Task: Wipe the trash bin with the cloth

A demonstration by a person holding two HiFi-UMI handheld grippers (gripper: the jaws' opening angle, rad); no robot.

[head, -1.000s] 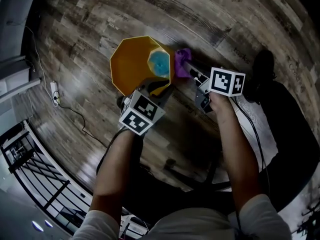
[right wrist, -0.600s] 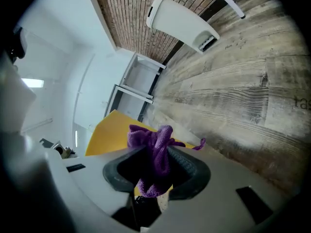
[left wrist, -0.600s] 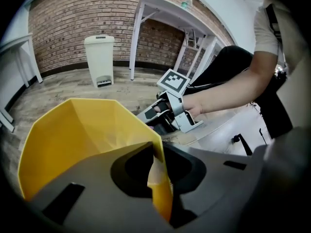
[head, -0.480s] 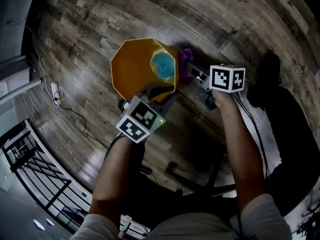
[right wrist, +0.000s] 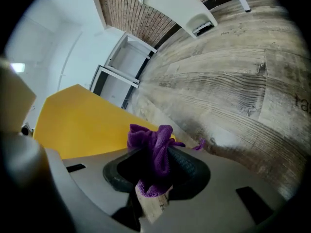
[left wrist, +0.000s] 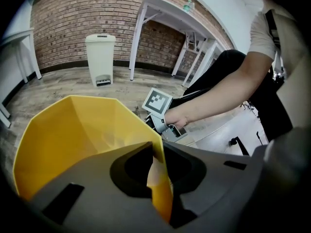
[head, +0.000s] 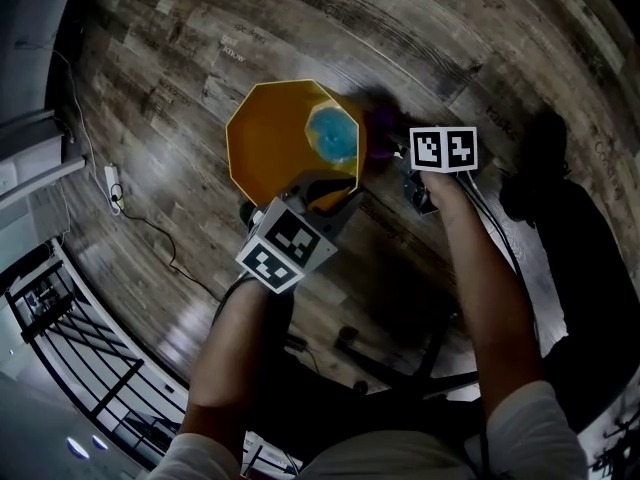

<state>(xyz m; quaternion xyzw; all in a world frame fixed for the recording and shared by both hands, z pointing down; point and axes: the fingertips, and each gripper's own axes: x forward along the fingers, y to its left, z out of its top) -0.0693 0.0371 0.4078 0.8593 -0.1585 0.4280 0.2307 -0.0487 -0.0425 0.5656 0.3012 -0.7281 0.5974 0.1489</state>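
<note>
**Right tool** (right wrist: 154, 174). We see its jaws closed on the purple cloth (right wrist: 155, 147), a bunched wad that stands out past the fingertips. Ahead of the wad and to the tool's left lies the yellow outer wall of the trash bin (right wrist: 80, 125). Wad and wall are just beside each other, and we cannot tell from any view whether they touch. To the tool's right and beyond there is only the wooden floor (right wrist: 233, 81). We judge the bin's long axis to run roughly upright, mouth upward. The wall presented to the cloth is therefore a tall flat facet running down from the rim, and the wad sits below the rim on that facet's outer side.

**Left tool** (left wrist: 158, 178). Its jaws are clamped on the bin's wall at the rim, one jaw inside the mouth and one outside, on the side nearest the person. From this tool the right tool lies ahead and to the right, past a corner of the rim.

**Relation governing the coming move.** The surface to be wiped lies to the left of the cloth-bearing tool, not beneath it. We judge that the stroke calls for pressing the wad sideways onto the facet and drawing it along the bin's height. The left tool, already fast on the bin, steadies it against that sideways push.
</note>
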